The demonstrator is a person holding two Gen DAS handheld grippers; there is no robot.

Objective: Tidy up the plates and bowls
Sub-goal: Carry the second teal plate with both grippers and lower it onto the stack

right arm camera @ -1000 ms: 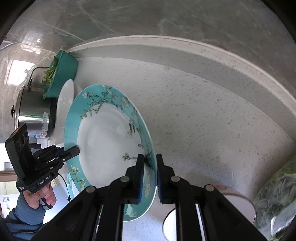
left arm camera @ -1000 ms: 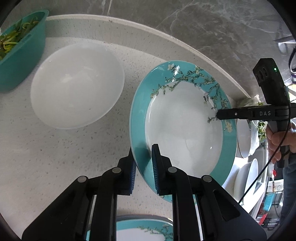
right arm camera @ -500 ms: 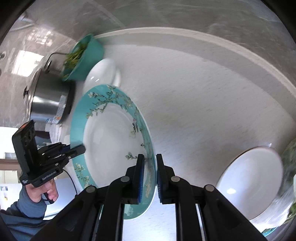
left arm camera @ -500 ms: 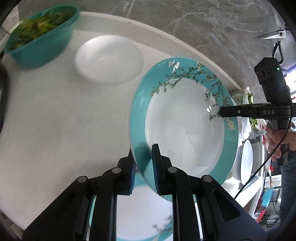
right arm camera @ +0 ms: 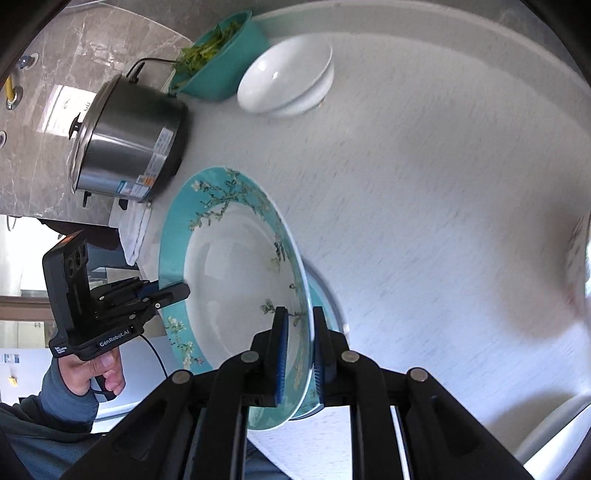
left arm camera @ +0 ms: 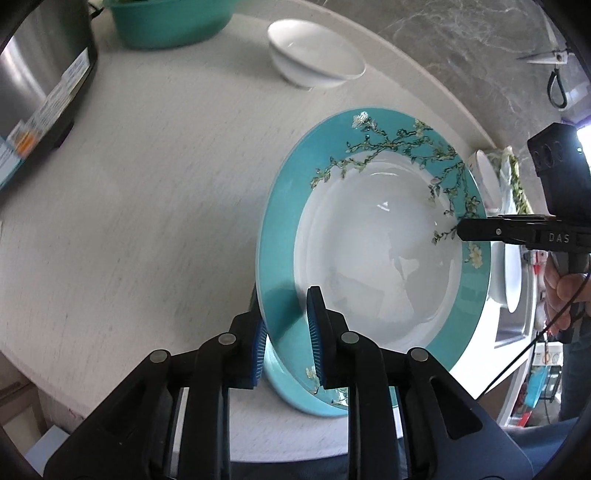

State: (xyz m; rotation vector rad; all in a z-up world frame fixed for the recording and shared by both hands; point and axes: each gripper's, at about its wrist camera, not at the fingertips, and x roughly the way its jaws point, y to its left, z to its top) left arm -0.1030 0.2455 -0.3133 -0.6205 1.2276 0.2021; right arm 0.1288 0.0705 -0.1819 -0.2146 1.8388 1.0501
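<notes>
A teal-rimmed plate with a blossom pattern (left arm camera: 376, 251) is held tilted above the white counter by both grippers. My left gripper (left arm camera: 286, 345) is shut on its near rim. My right gripper (right arm camera: 297, 354) is shut on the opposite rim and also shows in the left wrist view (left arm camera: 480, 230). The plate shows in the right wrist view (right arm camera: 229, 280) too. A second matching teal plate (left arm camera: 295, 391) lies on the counter just beneath it, mostly hidden. A white bowl (left arm camera: 314, 61) stands at the back of the counter and shows in the right wrist view (right arm camera: 284, 77).
A teal basin with greens (left arm camera: 166, 22) and a steel rice cooker (right arm camera: 125, 140) stand at the back left. More white dishes (left arm camera: 513, 266) sit to the right of the plate. The counter's front edge (left arm camera: 55, 398) is close below.
Both grippers have carried the plate back toward the counter's front edge and lower, over the second teal plate. The bowl and basin now lie farther away.
</notes>
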